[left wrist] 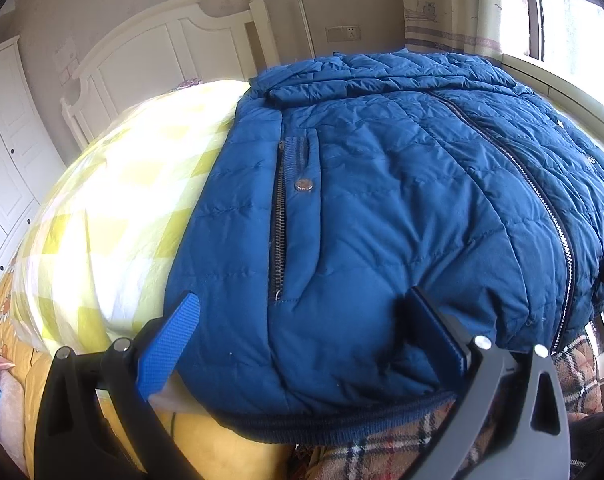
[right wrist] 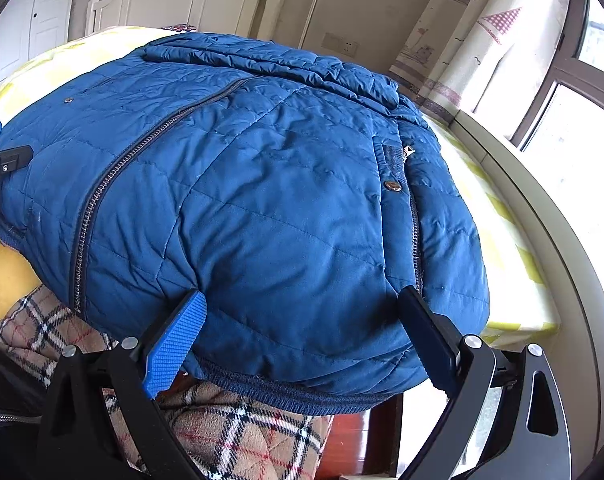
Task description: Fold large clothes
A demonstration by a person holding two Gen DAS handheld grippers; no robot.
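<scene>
Blue quilted jacket (left wrist: 382,208) lies front-up on the bed (left wrist: 113,216), zipped, hem toward the near edge, collar at the far end. Main zipper (left wrist: 542,196) runs near to far down the middle. Left side pocket zipper (left wrist: 278,220) with a snap button (left wrist: 304,185) just beside it; right wrist view shows the matching right pocket snap (right wrist: 392,187). Ribbed hem band (right wrist: 285,394) hangs over the near edge.

Left tongs (left wrist: 302,320) wide open, jaws spread over the jacket's near left part, one finger (left wrist: 169,344) off the left edge of the jacket, the other on the fabric; holding nothing. Right tongs (right wrist: 306,320) also wide open over the near right part, both fingers against the fabric near the hem, nothing clamped. Left tongs also show at the far left of the right wrist view.

Bed cover is yellow-and-white check. Plaid blanket (right wrist: 229,432) lies under the jacket hem at the near edge, yellow bedding (left wrist: 41,360) to the left. White headboard (left wrist: 173,40) at the far end, white wardrobe (left wrist: 5,152) far left. Curtain (right wrist: 474,32) and window (right wrist: 582,120) on the right, wall socket (left wrist: 344,33) on the far wall.
</scene>
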